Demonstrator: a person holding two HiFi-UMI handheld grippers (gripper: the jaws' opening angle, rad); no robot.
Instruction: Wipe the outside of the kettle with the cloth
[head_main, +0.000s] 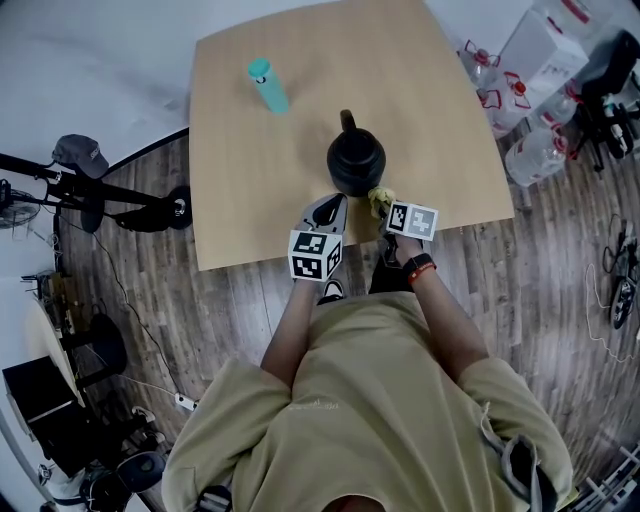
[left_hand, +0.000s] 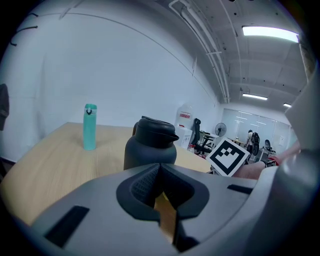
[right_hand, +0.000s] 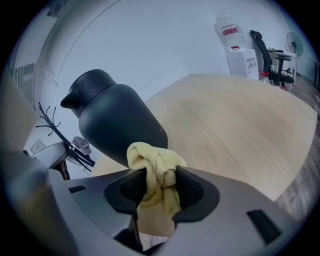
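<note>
Two grey plastic grippers sit at the table's near edge. Right gripper: ribbed jaws clamp one crumpled, fuzzy yellow cloth, bunched against the near-right lower wall of one matte black, round-bellied kettle, lid on. Left gripper: jaws pressed together, nothing between, just near of kettle. One teal cylindrical bottle stands capped, far left on pale wood-grain tabletop.

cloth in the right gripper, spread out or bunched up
Bunched up: the yellow cloth is a crumpled wad pinched between the right gripper jaws, next to the black kettle.
</note>
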